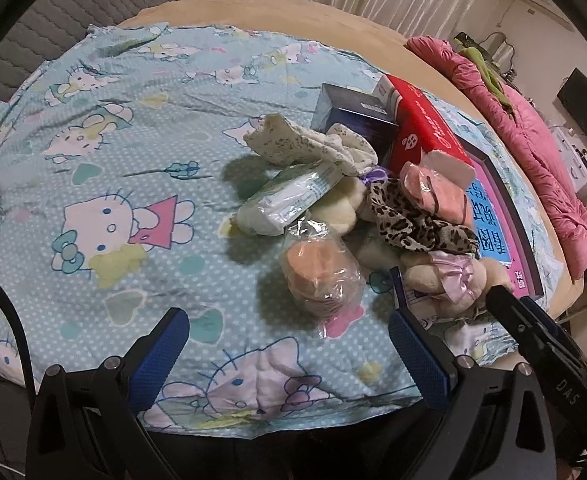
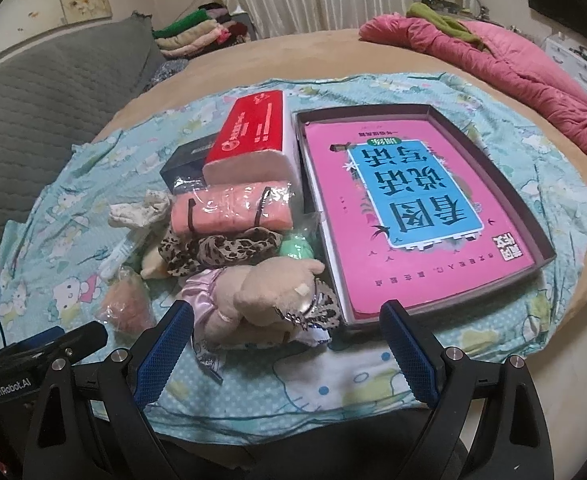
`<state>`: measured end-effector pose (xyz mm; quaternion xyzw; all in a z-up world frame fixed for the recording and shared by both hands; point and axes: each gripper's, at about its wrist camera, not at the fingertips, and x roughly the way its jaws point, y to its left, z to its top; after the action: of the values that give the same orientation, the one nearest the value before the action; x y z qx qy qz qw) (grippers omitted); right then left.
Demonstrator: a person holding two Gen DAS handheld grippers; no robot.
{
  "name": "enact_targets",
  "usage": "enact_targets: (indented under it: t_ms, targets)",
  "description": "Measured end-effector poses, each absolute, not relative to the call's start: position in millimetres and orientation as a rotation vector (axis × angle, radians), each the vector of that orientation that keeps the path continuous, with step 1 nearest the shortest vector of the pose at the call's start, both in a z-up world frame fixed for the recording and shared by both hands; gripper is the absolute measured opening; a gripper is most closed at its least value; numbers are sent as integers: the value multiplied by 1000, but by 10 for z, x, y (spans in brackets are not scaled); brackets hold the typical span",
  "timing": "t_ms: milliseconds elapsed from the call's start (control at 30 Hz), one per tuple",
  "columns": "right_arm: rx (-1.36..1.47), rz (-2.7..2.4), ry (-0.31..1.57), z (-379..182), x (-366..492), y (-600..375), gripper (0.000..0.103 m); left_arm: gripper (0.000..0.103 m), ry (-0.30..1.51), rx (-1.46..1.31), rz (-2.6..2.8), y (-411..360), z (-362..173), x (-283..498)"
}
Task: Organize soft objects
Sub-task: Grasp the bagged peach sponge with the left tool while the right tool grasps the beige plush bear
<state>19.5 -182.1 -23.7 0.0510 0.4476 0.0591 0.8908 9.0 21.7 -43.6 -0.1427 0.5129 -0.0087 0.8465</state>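
Note:
A heap of soft things lies on a blue cartoon-cat sheet [image 1: 113, 184]. It holds a beige plush bear [image 2: 269, 292] in a lilac satin dress, a leopard-print scarf [image 2: 221, 252], a wrapped pink towel [image 2: 229, 210], floral socks [image 1: 305, 144], a tissue pack [image 1: 285, 200] and bagged peach sponges [image 1: 317, 276]. My left gripper [image 1: 289, 344] is open just in front of the sponges. My right gripper [image 2: 289, 340] is open just short of the bear. Neither holds anything.
A red tissue pack [image 2: 253, 136] and a dark blue box [image 1: 353, 112] stand behind the heap. An open dark box tray [image 2: 541, 248] holding a pink book [image 2: 413, 208] sits to the right. A pink quilt [image 2: 513, 64] lies at the far right, a grey sofa [image 2: 53, 100] left.

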Motion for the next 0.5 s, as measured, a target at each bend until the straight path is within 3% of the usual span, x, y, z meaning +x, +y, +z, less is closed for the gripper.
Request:
enact_targets:
  t_ms: [133,300,500]
  targets:
    - [101,123,931,-269,246,-1792,89,101,1096,-300,-31,143,-482,179]
    - [98,135,957,-338,322,-1755,68,100,1102,-297,-42,56,-538,264]
    - [107,136,926,-330,346,-1760,58,90,1135,-331,-55,45,-652,353]
